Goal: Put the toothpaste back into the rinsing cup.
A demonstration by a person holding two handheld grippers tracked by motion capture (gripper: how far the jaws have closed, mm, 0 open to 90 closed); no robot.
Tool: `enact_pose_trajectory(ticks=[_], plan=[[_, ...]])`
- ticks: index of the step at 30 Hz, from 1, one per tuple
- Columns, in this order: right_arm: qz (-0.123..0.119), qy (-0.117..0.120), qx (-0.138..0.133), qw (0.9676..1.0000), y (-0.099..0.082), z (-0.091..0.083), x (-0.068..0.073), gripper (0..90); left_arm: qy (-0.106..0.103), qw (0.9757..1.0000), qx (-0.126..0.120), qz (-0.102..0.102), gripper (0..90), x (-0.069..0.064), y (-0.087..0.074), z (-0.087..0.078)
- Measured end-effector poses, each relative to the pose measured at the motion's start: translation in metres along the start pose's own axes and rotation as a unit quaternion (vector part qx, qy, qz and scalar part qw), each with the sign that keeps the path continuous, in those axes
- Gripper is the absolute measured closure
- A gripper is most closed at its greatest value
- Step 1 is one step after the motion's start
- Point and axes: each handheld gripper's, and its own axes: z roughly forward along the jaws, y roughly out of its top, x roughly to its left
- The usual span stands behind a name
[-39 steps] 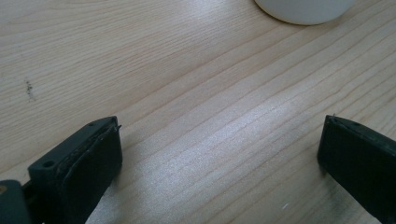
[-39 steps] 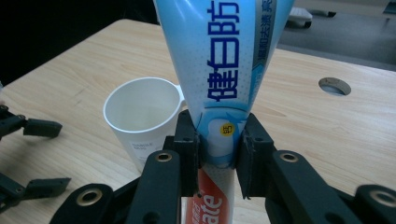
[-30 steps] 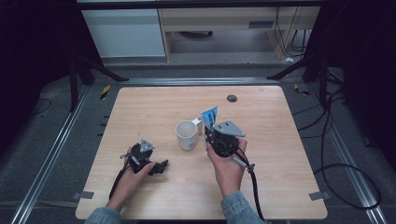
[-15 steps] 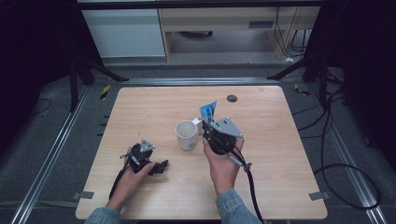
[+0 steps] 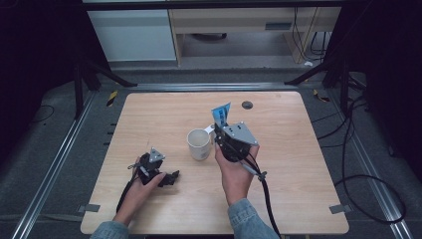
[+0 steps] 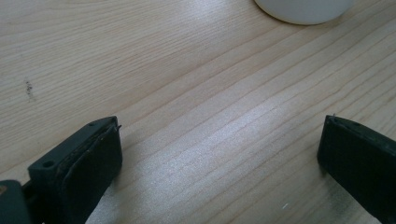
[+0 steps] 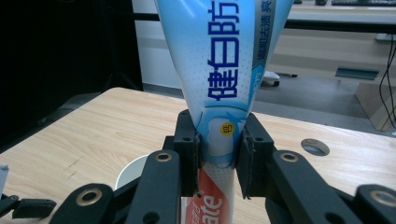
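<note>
My right gripper (image 7: 219,154) is shut on a blue, white and red toothpaste tube (image 7: 223,60), whose flat crimped end stands up past the jaws. In the high view that tube (image 5: 221,115) rises from the right gripper (image 5: 219,130) just right of a white mug (image 5: 199,144) at the table's middle. In the right gripper view the mug's rim (image 7: 132,171) lies low and left of the jaws. My left gripper (image 5: 171,178) rests low on the table near the front left. Its jaws stand wide open over bare wood (image 6: 219,140), and the mug's base (image 6: 303,7) sits ahead.
The light wooden table (image 5: 288,164) has a round cable hole (image 5: 247,105) at the back. Cables trail off the right side onto the floor. Metal rails and cabinets stand beyond the far edge.
The right gripper has tilted the toothpaste tube more upright and shifted slightly right of the mug. The left gripper has stayed put.
</note>
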Motion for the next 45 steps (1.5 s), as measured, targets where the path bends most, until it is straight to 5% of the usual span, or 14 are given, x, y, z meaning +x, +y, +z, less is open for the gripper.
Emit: enact_pose_trajectory(ticks=[16,45], plan=[[-0.005,0.003,-0.018,0.9998,0.012,0.002,0.005,72.5,0.000,1.0000,-0.001,-0.002,0.0,0.000,0.000,0.000],[-0.005,0.049,-0.048,0.9977,0.020,0.018,0.027,72.5,0.000,1.0000,0.000,0.000,0.0,0.000,0.000,0.000]])
